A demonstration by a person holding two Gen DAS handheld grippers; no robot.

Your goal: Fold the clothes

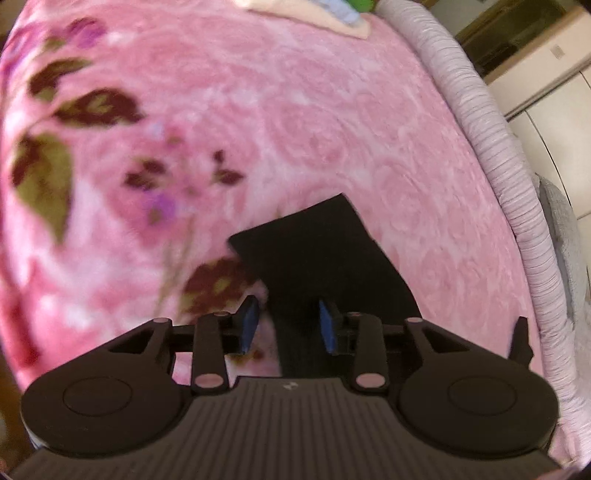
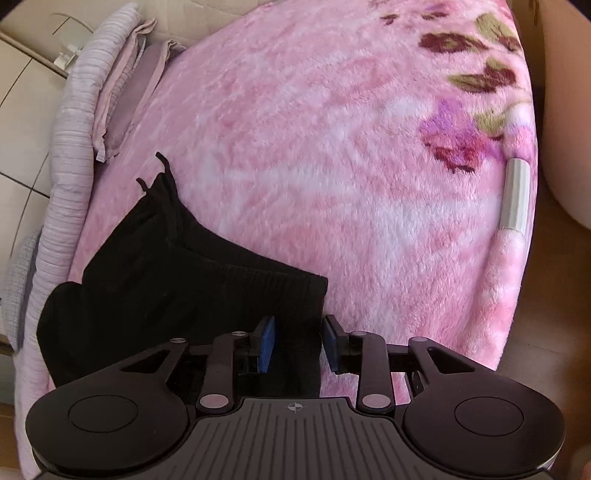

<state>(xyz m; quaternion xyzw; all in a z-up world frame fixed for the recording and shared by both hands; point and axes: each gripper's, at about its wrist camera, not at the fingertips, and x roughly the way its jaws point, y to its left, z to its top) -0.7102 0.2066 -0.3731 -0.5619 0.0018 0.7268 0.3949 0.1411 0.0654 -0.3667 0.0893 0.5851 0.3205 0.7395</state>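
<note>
A black garment point(image 2: 166, 280) with a drawstring lies on the pink floral blanket point(image 2: 351, 184) near the bed's left edge. In the left wrist view one end of the black garment point(image 1: 317, 258) runs between the open blue-padded fingers of my left gripper point(image 1: 290, 326). My right gripper point(image 2: 299, 345) is open, its fingers on either side of the garment's ribbed corner. Neither pair of pads presses the cloth.
The blanket point(image 1: 258, 129) covers the bed. Folded light clothes point(image 1: 314, 14) lie at its far end. A ribbed lilac bed edge point(image 1: 498, 166) runs along the side, with pillows point(image 2: 122, 99) by it. A white tube point(image 2: 515, 194) lies on the right.
</note>
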